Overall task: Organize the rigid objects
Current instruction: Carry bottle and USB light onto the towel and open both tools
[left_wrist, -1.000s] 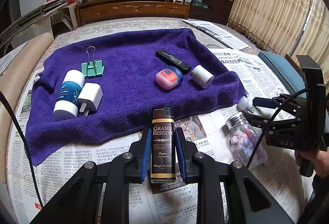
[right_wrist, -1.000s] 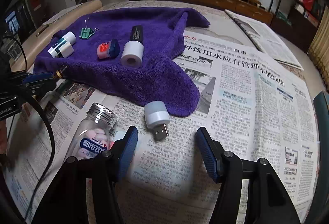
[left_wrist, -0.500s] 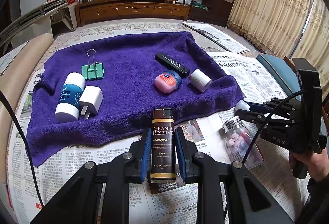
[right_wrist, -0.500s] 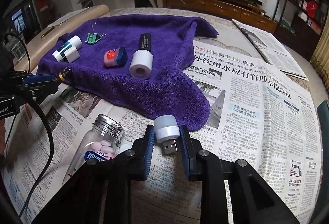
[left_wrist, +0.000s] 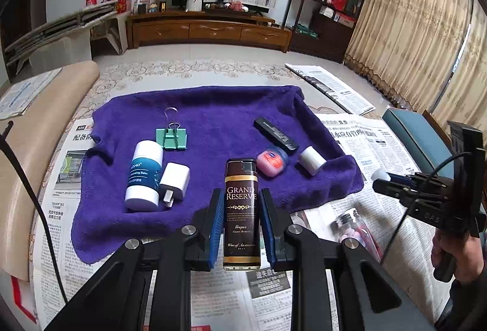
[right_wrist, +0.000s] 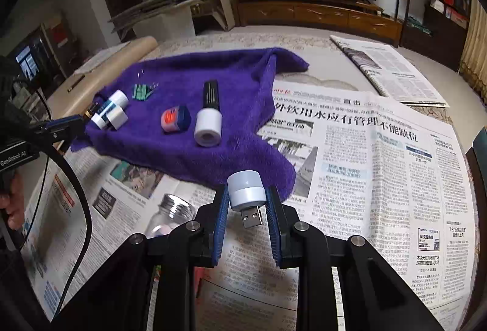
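My left gripper (left_wrist: 240, 206) is shut on a brown "Grand Reserve" lighter (left_wrist: 241, 209), held above the near edge of the purple towel (left_wrist: 213, 118). My right gripper (right_wrist: 247, 203) is shut on a white USB night light (right_wrist: 246, 191), lifted over the newspaper at the towel's corner (right_wrist: 274, 175). On the towel lie a white-and-blue balm tube (left_wrist: 143, 175), a white plug adapter (left_wrist: 174, 183), a green binder clip (left_wrist: 171, 137), a black stick (left_wrist: 275, 134), a pink jar (left_wrist: 271, 162) and a white tape roll (left_wrist: 311, 160).
A glass pill bottle (left_wrist: 356, 232) with a metal cap lies on the newspaper right of the towel; it also shows in the right wrist view (right_wrist: 170, 215). Newspapers (right_wrist: 380, 166) cover the table. A teal chair (left_wrist: 417, 136) stands at the right edge.
My right gripper shut on the USB night light and lifted it off the newspaper. My left gripper carried the lighter up and forward over the towel's near edge.
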